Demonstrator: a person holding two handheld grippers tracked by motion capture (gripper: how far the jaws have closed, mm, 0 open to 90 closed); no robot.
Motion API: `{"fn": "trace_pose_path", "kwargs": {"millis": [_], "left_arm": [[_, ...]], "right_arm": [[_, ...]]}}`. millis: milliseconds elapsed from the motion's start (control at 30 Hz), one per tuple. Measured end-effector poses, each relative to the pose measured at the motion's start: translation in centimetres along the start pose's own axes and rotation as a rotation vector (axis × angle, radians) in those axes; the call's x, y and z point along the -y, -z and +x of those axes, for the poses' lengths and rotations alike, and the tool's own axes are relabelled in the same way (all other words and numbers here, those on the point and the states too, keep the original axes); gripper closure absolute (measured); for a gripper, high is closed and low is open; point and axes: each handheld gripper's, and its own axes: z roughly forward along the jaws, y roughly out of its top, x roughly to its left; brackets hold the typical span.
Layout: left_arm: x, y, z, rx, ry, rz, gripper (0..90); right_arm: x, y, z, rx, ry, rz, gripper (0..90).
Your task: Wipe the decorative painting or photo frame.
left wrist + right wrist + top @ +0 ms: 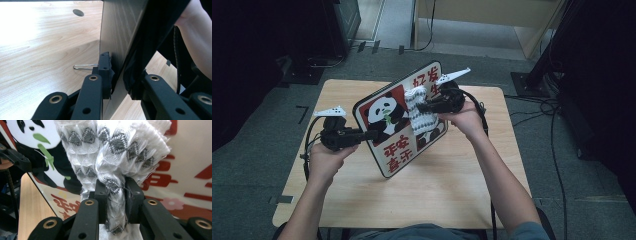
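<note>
Here, panda sign (398,119) w/ red characters, unreadable

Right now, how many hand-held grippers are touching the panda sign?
2. The left hand-held gripper clamps the panda sign at its left edge. The right hand-held gripper presses a white patterned cloth against its printed face.

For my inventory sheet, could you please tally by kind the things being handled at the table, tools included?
Panda sign board: 1
White-and-grey patterned cloth: 1
Handheld tools: 2, left tool clamped on the board's edge, right tool clamped on the cloth
Total: 4
</note>
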Motion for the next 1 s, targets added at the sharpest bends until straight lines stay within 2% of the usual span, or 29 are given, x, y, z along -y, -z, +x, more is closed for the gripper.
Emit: {"fn": "trace_pose_path", "kwargs": {"millis": [1000], "left_arm": [[0.0, 0.0, 0.2, 0.013, 0.006, 0.001, 76.7]], "right_arm": [[3.1, -1.5, -0.4, -0.004, -0.033, 0.056, 75.8]]}}
